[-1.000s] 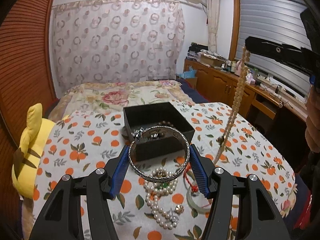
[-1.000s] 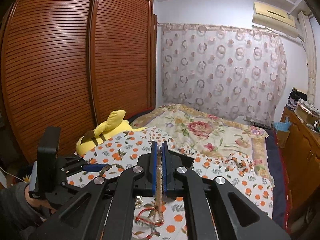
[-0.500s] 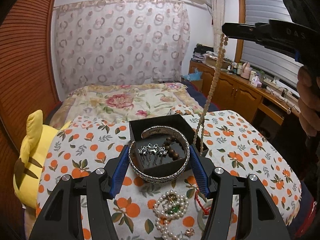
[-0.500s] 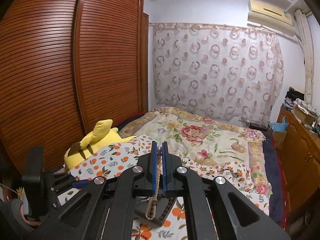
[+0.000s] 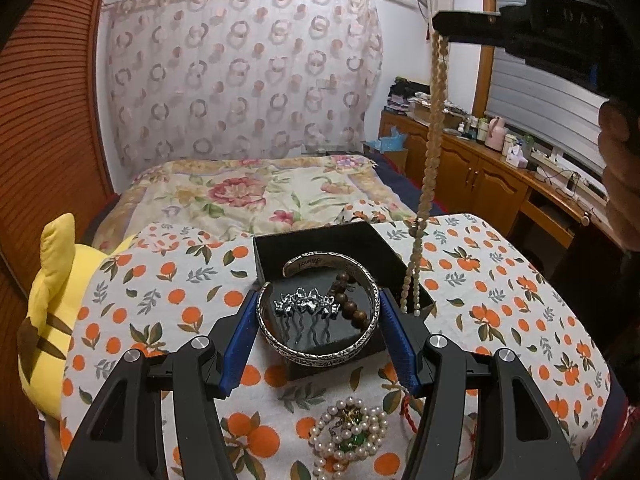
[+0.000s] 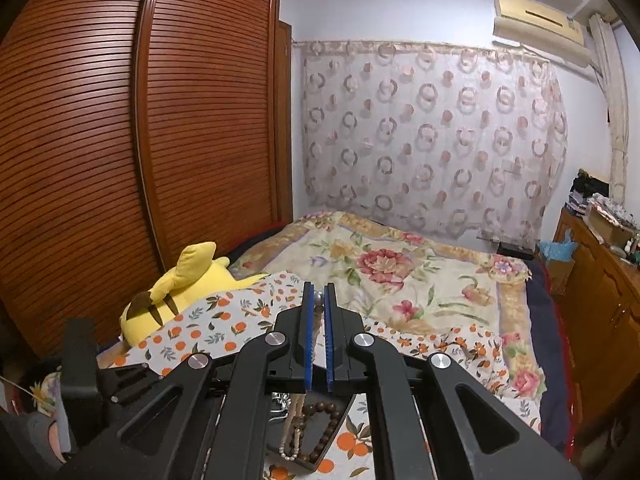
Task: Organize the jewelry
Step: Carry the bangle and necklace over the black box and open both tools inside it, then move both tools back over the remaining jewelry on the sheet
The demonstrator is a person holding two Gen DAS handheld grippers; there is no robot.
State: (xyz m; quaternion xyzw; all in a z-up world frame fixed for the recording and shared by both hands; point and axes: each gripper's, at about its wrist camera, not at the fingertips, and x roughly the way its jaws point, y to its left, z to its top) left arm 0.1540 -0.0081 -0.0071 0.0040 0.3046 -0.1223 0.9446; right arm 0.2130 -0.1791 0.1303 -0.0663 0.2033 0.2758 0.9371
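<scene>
Bedroom, orange-print cloth spread over the bed, black box on it holding a comb and dark beads. Our left tool is clamped across a silver bangle above the box; our right tool is clenched on a pale bead strand, whose lower end dangles at the box's right rim. We judge the strand should go first: lower it until it coils inside, then release, keeping the bangle clear of it; pearls wait on the cloth.
</scene>
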